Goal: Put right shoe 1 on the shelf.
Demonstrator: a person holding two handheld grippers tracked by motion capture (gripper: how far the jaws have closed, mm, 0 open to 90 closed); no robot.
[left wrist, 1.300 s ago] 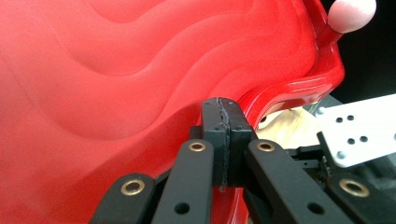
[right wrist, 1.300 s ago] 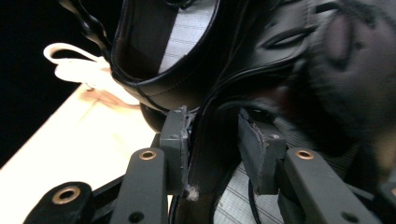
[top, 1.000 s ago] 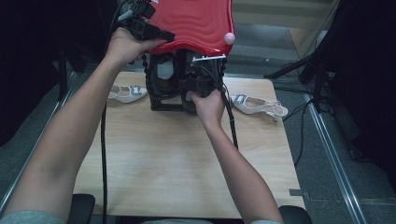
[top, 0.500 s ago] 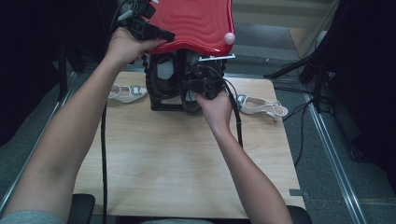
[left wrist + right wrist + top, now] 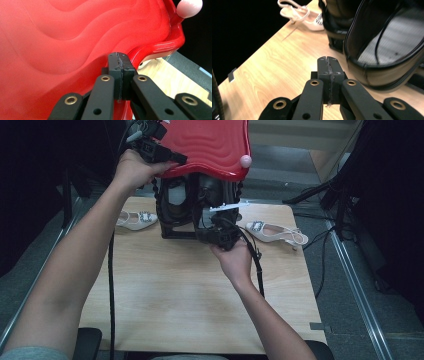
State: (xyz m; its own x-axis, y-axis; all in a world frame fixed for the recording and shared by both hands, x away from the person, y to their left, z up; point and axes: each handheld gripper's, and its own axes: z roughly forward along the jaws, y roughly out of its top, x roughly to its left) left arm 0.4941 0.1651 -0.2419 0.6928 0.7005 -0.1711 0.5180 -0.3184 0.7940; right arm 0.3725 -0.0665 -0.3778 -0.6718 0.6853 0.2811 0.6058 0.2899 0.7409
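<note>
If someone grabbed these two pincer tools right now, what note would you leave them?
Left gripper: shut, at the edge of the raised red wavy plastic lid.
Right gripper: shut, empty, low before the open black case.
Two pale slingback shoes lie on the wooden table, one either side of the case.
Done: lid up.
Left, probably: shoes into the case.

Even overhead light on the wooden table [image 5: 190,305]; surroundings fall into deep shadow. Soft glare on the red lid [image 5: 62,45]. Near jaws slightly blurred.
</note>
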